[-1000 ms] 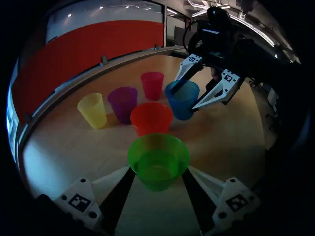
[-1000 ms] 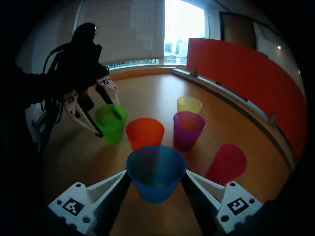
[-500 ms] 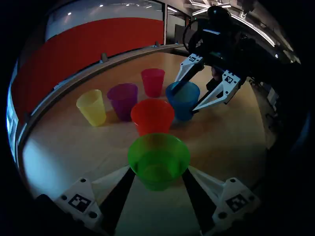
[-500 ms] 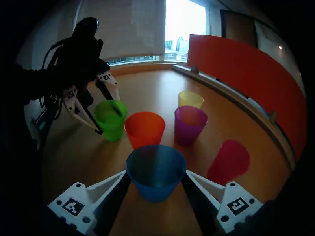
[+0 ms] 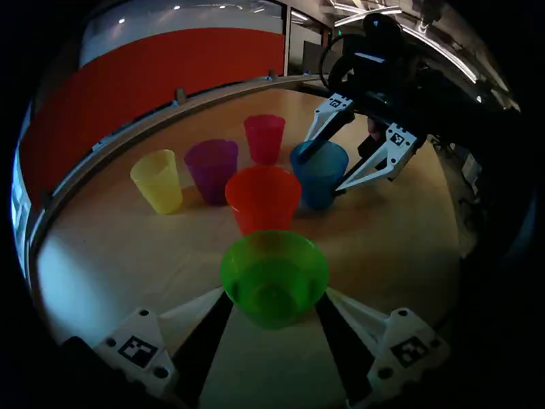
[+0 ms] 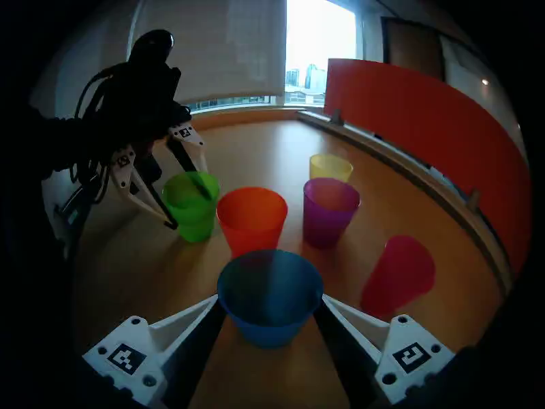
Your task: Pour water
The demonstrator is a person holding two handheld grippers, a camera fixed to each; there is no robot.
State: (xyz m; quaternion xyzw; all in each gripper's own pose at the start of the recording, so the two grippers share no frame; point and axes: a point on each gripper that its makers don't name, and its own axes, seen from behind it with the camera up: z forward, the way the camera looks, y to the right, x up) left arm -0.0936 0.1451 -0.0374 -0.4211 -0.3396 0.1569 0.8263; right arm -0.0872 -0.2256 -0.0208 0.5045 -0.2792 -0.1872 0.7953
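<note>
A green cup (image 5: 274, 276) stands upright between the fingers of my left gripper (image 5: 274, 294), which is shut on it. My right gripper (image 6: 270, 305) is shut on an upright blue cup (image 6: 270, 294). Between the two held cups an orange cup (image 5: 263, 198) (image 6: 251, 218) stands on the wooden table (image 5: 395, 232). In the left gripper view the right gripper (image 5: 319, 175) holds the blue cup (image 5: 319, 170) just right of the orange one. In the right gripper view the left gripper (image 6: 189, 206) grips the green cup (image 6: 191, 203). I cannot tell whether either cup holds water.
A purple cup (image 5: 211, 167) (image 6: 330, 210), a yellow cup (image 5: 158, 178) (image 6: 330, 165) and a pink cup (image 5: 264, 136) (image 6: 398, 273) stand around the orange one. A red wall panel (image 5: 157, 68) runs along the table's far edge. A person's dark sleeve (image 6: 61, 143) is behind the left gripper.
Both held cups have edged a little closer to the orange cup, and the blue cup has sunk slightly. Both grips are unchanged.
</note>
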